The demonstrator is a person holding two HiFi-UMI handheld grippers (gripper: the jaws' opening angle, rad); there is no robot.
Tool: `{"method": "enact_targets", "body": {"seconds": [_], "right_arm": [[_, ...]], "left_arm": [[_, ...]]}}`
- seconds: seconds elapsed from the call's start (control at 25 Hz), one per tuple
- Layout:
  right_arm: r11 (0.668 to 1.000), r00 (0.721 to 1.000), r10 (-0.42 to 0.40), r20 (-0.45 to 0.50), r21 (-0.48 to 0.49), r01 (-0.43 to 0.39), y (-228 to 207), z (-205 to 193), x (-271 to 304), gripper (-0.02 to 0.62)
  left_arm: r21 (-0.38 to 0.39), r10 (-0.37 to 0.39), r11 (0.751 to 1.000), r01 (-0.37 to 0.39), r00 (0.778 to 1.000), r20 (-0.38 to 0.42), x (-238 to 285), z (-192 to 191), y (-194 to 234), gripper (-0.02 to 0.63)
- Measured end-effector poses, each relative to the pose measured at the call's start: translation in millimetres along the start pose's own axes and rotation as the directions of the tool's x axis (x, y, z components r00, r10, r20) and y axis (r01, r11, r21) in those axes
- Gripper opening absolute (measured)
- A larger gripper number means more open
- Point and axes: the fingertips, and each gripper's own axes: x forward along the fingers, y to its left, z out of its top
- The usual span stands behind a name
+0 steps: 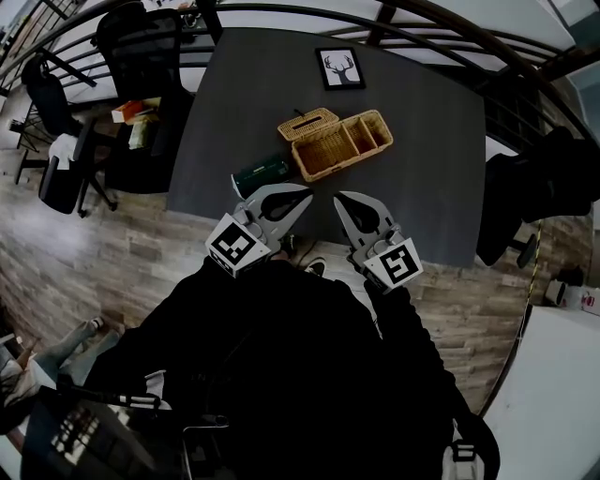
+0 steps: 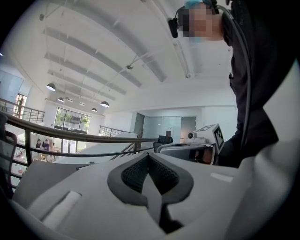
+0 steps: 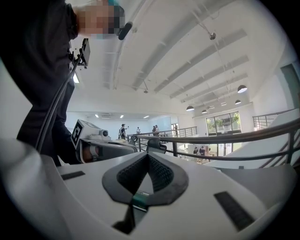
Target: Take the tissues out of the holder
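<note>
A woven wicker holder (image 1: 349,142) stands in the middle of the dark grey table (image 1: 244,84); a lidded part with a slot (image 1: 307,123) is at its left end. A dark green packet (image 1: 262,172) lies on the table just left of the holder. No tissue shows in the slot from the head view. My left gripper (image 1: 305,195) (image 2: 149,157) and right gripper (image 1: 339,199) (image 3: 148,155) hang side by side over the table's near edge, short of the holder. Both are shut with nothing between the pads. Both gripper views look up at the ceiling.
A framed deer picture (image 1: 340,67) lies at the table's far side. Black office chairs stand at the left (image 1: 141,47) and right (image 1: 539,183) of the table. A curved railing (image 1: 450,28) runs behind it. The floor is wood plank.
</note>
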Motion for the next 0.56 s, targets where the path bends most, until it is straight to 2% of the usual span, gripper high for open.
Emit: {"method": "enact_targets", "body": {"seconds": [0.56], "right_arm": [[1.000,1.000,0.002,-0.007,0.009,-0.002,-7.5,-4.9,-0.1,0.003]], "left_arm": [[0.006,0.023,1.000,-0.023,1.000,-0.008,3.6,-3.7,4.7,0.009]]}}
